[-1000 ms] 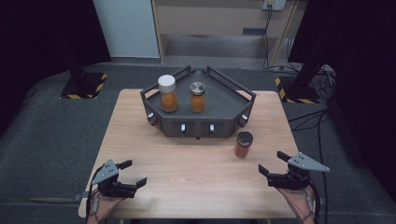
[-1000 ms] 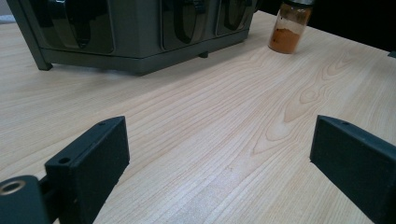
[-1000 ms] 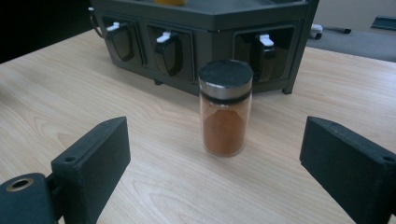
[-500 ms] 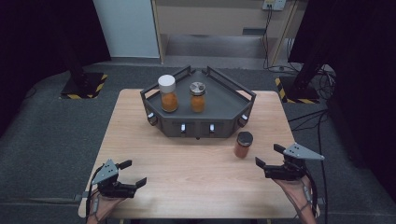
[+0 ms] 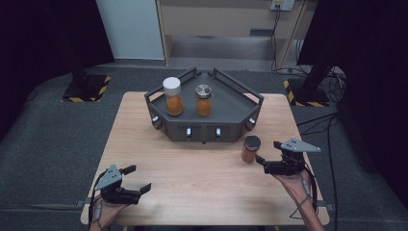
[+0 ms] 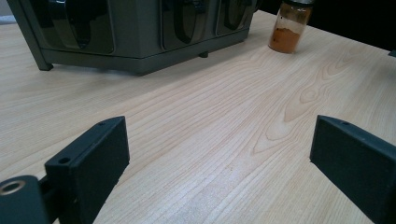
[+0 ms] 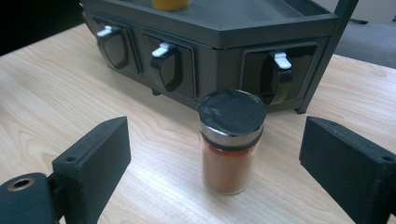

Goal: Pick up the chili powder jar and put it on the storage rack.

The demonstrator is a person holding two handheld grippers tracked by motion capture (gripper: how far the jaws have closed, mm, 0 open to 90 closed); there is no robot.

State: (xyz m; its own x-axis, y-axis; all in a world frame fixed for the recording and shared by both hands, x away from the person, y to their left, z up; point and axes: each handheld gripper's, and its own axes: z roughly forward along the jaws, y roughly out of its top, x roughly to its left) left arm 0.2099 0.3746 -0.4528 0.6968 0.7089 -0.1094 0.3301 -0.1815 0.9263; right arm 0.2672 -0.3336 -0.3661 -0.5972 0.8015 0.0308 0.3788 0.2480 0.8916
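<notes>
A small glass spice jar [image 5: 250,149] with a black lid and orange-brown powder stands upright on the wooden table [image 5: 202,178], just in front of the dark grey tray rack [image 5: 231,113]. My right gripper [image 5: 269,155] is open just right of it, the jar [image 7: 231,147] lying ahead between its spread jaws, untouched. On the rack stand a white-lidded jar [image 5: 172,96] and a metal-lidded jar [image 5: 203,99], both with orange contents. My left gripper [image 5: 137,179] is open low over the table's front left, nothing between its jaws; in its view the spice jar [image 6: 289,25] is far off.
The rack's front face [image 7: 187,60] carries several recessed latches with white tabs. Bare wood [image 6: 210,116] stretches between the two grippers. Around the table, grey floor, a yellow-striped stand base [image 5: 86,86] at left and cables [image 5: 332,120] at right.
My right gripper has moved left and forward toward the black-lidded jar, ending close beside it. The left gripper has stayed put.
</notes>
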